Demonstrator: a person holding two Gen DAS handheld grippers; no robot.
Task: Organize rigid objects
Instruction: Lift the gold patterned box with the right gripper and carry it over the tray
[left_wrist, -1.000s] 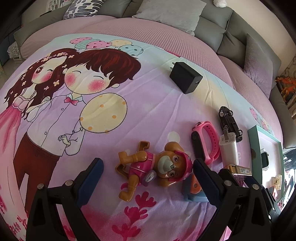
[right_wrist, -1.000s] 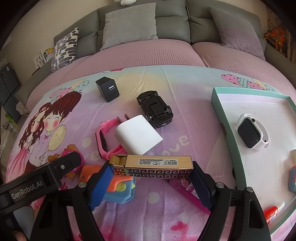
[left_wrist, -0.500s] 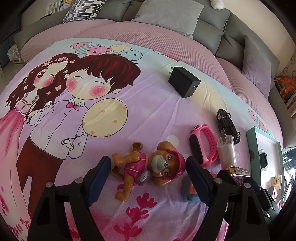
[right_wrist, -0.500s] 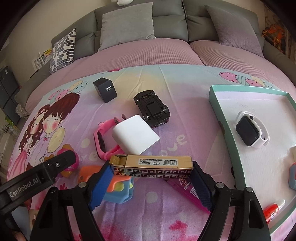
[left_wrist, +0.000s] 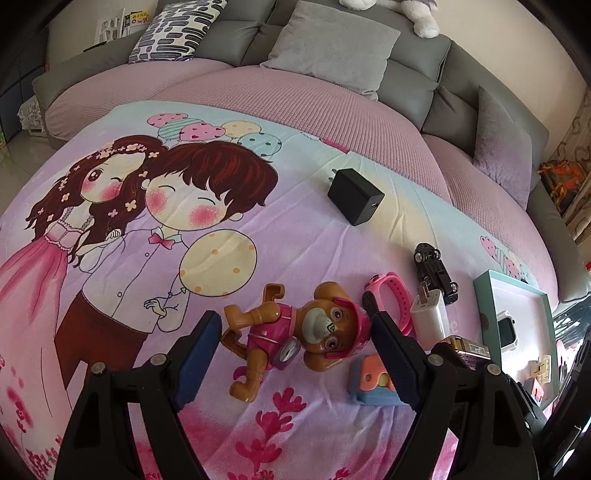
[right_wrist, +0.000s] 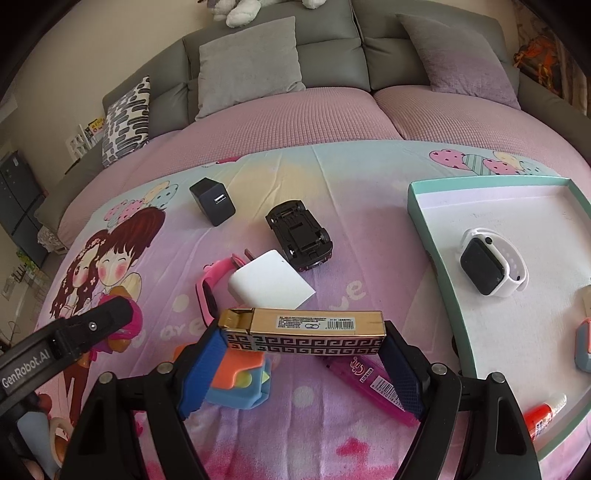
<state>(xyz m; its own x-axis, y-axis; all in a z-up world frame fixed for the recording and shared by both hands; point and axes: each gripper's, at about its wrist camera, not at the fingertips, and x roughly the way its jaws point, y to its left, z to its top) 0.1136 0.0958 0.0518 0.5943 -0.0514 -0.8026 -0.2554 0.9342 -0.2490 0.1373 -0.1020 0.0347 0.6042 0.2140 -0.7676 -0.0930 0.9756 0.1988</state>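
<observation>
My right gripper (right_wrist: 301, 363) is shut on a long gold patterned box (right_wrist: 306, 330), held crosswise above the blanket. My left gripper (left_wrist: 295, 354) is open, its jaws on either side of a brown toy dog in pink (left_wrist: 295, 332) that lies on the blanket; contact cannot be told. A blue and orange toy (right_wrist: 240, 380) lies under the box and also shows in the left wrist view (left_wrist: 373, 384). A teal-rimmed white tray (right_wrist: 436, 236) at the right holds a white smartwatch (right_wrist: 491, 262).
On the blanket lie a white charger (right_wrist: 271, 282), a pink watch band (right_wrist: 208, 284), a black toy car (right_wrist: 299, 234), a black charger (right_wrist: 212, 201) and a pink lighter (right_wrist: 369, 384). A glue tube (right_wrist: 543, 413) lies in the tray. Grey sofa cushions (right_wrist: 251, 77) stand behind.
My left gripper has moved forward so its jaws now flank the toy dog, and they have narrowed a little. My right gripper still holds the gold box, raised slightly.
</observation>
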